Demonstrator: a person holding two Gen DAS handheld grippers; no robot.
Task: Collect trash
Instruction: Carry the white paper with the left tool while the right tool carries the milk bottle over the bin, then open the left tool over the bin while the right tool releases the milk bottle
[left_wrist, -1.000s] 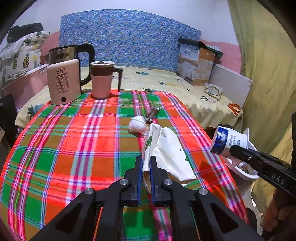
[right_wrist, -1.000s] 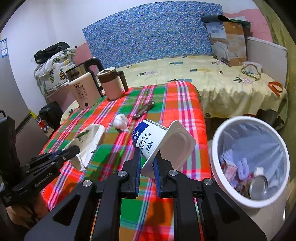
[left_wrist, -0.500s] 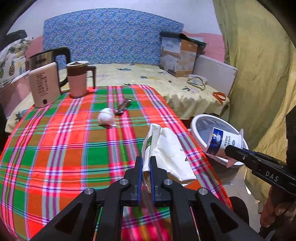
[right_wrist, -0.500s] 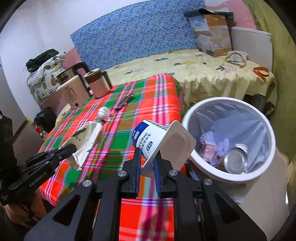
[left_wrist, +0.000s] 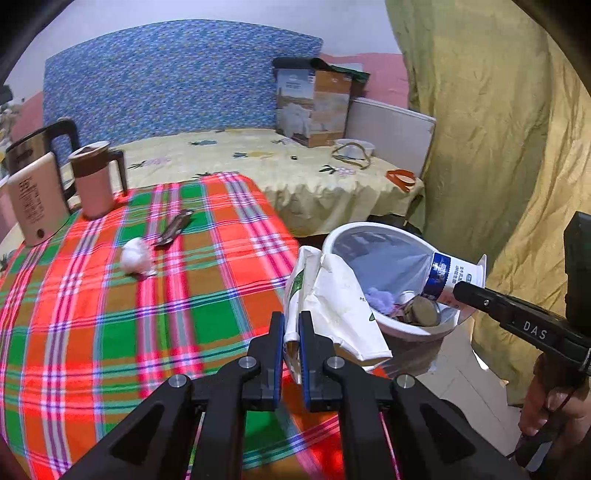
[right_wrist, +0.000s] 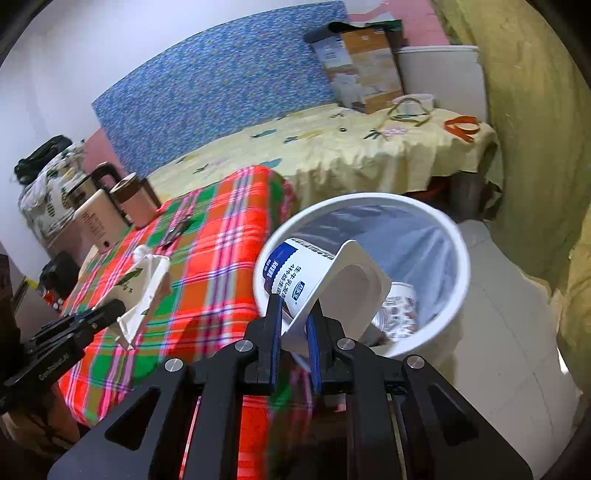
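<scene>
Yogurt cup: a white cup (right_wrist: 295, 280) with a blue label, tipped on its side, its peeled lid flap sticking out; it hangs over the near rim of the bin.
Right gripper: the right gripper (right_wrist: 293, 325) has its fingers clenched on the cup's rim and flap, a thin hold on thin plastic.
Paper bag: a crumpled white bag (left_wrist: 332, 299) with a green leaf mark, held up over the counter's edge, just beside the bin.
Left gripper: the left gripper (left_wrist: 291, 332) has its fingers clenched on one folded edge of the bag; most of the bag hangs free.
Bin: a white bin (right_wrist: 458, 258) with a grey liner stands on the floor beside the counter, a can and wrappers already inside.
Risk, cup: let go now, it could strike the rim and roll onto the floor, since it hangs over the rim rather than the middle.
Risk, bag: wide and light; opened short of the bin, it may drape over the rim or drop between bin and counter.
Risk, crowding: both grippers close on one opening and could knock each other.
Left behind: a tissue ball (left_wrist: 136, 256) and a dark wrapper (left_wrist: 173, 229) lie on the counter (left_wrist: 92, 314).
</scene>
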